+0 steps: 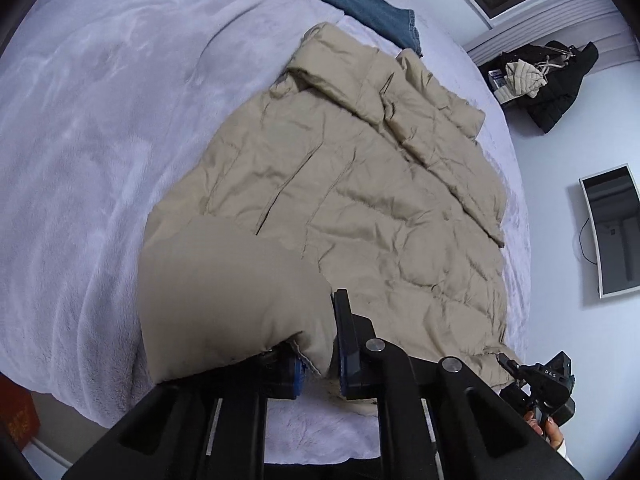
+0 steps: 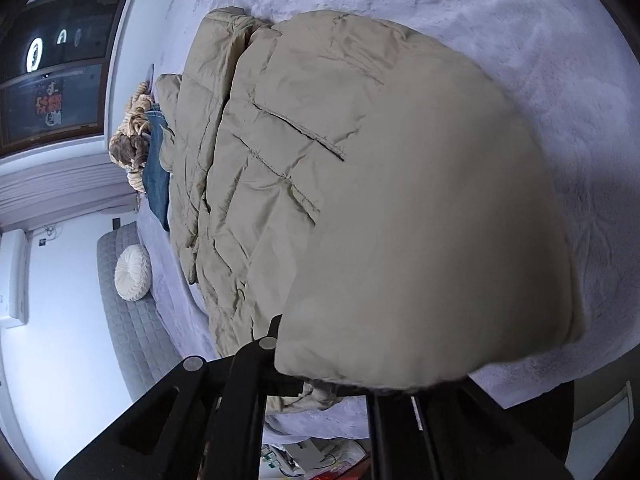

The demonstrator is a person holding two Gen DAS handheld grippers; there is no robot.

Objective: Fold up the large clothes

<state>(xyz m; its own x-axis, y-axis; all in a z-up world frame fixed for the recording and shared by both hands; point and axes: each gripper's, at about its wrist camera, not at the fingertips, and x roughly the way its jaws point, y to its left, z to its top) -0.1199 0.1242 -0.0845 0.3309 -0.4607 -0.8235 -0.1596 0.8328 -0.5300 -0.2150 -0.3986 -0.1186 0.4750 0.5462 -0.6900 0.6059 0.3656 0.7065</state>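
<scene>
Gripping beige puffer coat (image 1: 340, 184) hem

The beige puffer coat (image 1: 360, 184) is quilted cloth with a faint sheen — thin, crinkled shell fabric, stitched into padded panels, puffed smooth where it bulges near the lens. Under it the lilac blanket (image 1: 100, 140) is plush fleece, matt and fuzzy, its nap brushed in pale streaks. At the bed's far edge the jeans (image 1: 360, 4) are blue denim, coarse and dull. The left gripper (image 1: 320, 364) is matt black plastic with round bare-metal pins and blue pads. In the right wrist view, the round cushion (image 2: 133, 273) is pleated cream cloth — it lies on a grey quilted mat (image 2: 132, 320), matt and stitched in squares.
</scene>
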